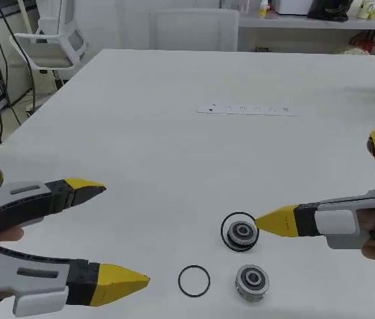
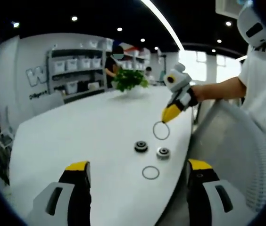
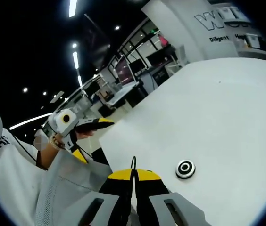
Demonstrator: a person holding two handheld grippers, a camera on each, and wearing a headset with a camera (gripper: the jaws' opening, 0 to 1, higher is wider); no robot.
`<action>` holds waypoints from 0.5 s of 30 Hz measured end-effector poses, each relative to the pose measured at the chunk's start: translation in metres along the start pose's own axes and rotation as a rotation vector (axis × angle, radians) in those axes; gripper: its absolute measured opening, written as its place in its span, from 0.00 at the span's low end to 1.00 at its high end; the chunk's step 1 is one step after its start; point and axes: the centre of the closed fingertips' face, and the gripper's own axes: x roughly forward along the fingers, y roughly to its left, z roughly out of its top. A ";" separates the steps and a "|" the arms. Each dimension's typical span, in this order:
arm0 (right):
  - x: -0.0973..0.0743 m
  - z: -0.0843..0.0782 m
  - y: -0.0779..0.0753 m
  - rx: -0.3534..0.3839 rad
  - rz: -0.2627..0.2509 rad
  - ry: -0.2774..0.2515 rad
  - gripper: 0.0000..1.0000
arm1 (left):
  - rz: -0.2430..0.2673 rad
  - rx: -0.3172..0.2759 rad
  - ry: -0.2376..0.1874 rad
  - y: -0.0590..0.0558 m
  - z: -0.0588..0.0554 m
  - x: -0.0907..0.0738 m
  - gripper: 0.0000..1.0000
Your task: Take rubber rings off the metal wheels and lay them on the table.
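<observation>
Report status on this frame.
Left tongs open, idle. Right tongs shut on rubber ring, held above table. Second ring lies beside two wheels. Nothing in the way.

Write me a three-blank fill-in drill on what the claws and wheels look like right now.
1. The right claw is ____ on a rubber ring.
2. The left claw is ____.
3. ____ metal wheels rest on the table.
Missing words: shut; open; two.

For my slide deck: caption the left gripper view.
Shut right tongs hold a rubber ring clear of two metal wheels; another ring lies on the table before the open left tongs.
</observation>
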 end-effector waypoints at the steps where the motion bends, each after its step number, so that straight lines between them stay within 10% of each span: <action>1: 0.003 0.002 0.001 -0.002 0.005 0.004 0.00 | 0.002 -0.002 -0.001 0.000 -0.001 0.000 0.85; 15: 0.047 -0.010 0.002 -0.052 0.017 0.153 0.00 | -0.005 -0.048 0.017 -0.011 -0.011 0.007 0.97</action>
